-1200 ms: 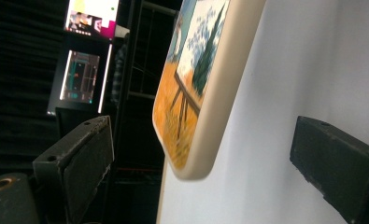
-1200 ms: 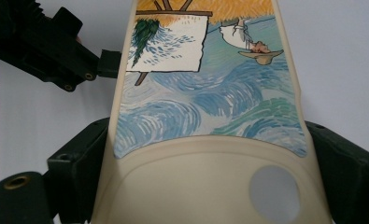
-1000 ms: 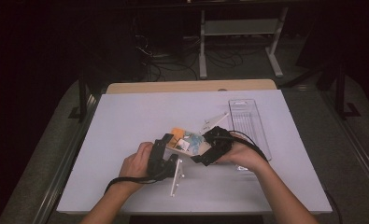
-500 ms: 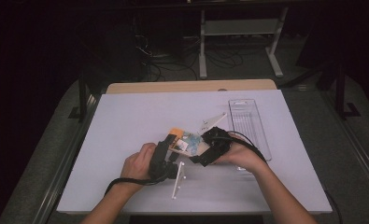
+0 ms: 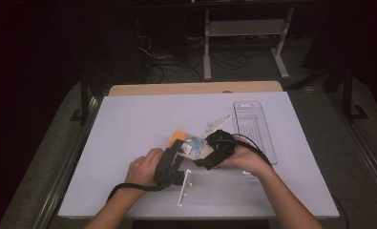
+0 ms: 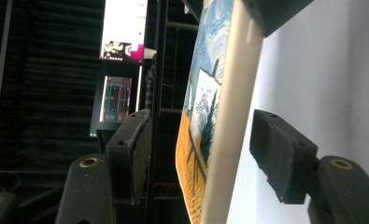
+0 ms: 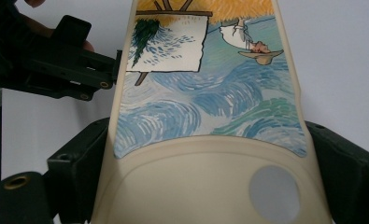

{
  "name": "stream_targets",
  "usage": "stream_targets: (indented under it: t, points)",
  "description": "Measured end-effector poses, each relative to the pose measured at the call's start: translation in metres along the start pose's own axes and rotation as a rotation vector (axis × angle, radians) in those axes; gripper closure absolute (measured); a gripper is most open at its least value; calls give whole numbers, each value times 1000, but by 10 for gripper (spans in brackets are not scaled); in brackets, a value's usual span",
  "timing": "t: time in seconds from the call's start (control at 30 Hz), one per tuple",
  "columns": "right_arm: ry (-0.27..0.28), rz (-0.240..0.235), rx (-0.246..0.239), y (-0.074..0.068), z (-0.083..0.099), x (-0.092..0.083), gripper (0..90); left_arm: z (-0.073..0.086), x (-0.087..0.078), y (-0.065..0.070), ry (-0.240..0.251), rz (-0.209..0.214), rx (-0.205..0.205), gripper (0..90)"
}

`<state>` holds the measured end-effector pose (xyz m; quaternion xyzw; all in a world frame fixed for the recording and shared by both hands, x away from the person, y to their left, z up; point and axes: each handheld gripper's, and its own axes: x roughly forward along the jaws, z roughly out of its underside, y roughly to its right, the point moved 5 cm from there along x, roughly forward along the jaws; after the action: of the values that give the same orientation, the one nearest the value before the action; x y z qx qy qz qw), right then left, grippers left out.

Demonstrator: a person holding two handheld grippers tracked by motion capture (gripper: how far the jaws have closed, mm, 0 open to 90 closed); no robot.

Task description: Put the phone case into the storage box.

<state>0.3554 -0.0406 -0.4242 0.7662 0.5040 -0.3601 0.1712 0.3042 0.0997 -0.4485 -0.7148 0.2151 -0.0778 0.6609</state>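
High view, painted phone case [image 5: 192,144] lying left-right, right gripper [image 5: 210,151] jaws clamped on it, left gripper [image 5: 176,151] jaws closing, untouched

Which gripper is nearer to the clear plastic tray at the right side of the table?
Right. The right gripper is just left of the clear plastic tray; the left gripper is farther left, beyond the painted phone case.

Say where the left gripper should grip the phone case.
Across its thin wall at the orange end, edge-on: the phone case already stands between the left gripper's pads, which have been closing but don't touch yet. The right gripper clamps the other end.
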Motion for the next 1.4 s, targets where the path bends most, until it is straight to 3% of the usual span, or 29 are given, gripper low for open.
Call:
stream_targets:
  t: [0.27, 0.77, 1.2, 1.4]
  points:
    - [-4, -9, 4, -1, 0, 1, 98, -3, -1, 1, 12, -5, 31, 501]
    - [-3, -21, 8, -3, 0, 1, 98, -6, -2, 2, 25, -30, 70, 594]
    - [6, -23, 9, -2, -1, -1, 98, -7, -3, 3, 21, -1, 91, 745]
    - [-7, -22, 12, -1, 0, 1, 93, -8, -3, 4, 20, 13, 104, 771]
